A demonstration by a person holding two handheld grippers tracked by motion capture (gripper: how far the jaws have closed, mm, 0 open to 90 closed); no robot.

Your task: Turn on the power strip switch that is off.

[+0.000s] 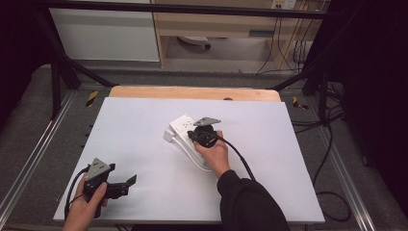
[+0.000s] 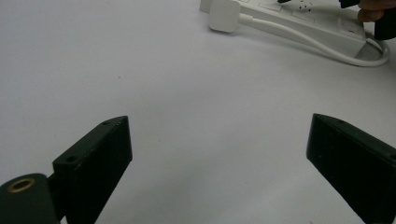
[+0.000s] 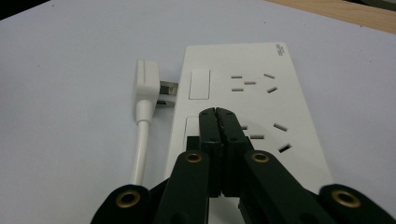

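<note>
A white power strip [image 1: 181,126] [image 3: 285,102] lies near the middle of the white table top [image 1: 144,144]. Its own white plug [image 3: 144,86] [image 2: 224,16] rests on the table beside its far end, prongs toward the strip. My right gripper [image 1: 196,134] [image 3: 218,114] is shut with nothing between its fingers. Its tips hover over the strip by the nearer of two rocker switches; whether they touch it I cannot tell. The farther switch [image 3: 201,84] is uncovered. At the table's front left my left gripper [image 1: 126,186] [image 2: 219,140] is open above bare table.
The strip's white cable [image 2: 327,46] [image 3: 140,149] loops along its side. A wooden edge [image 1: 192,92] borders the table's far side, and a black frame [image 1: 57,77] stands around it. Dark cables [image 1: 332,159] lie on the floor to the right.
</note>
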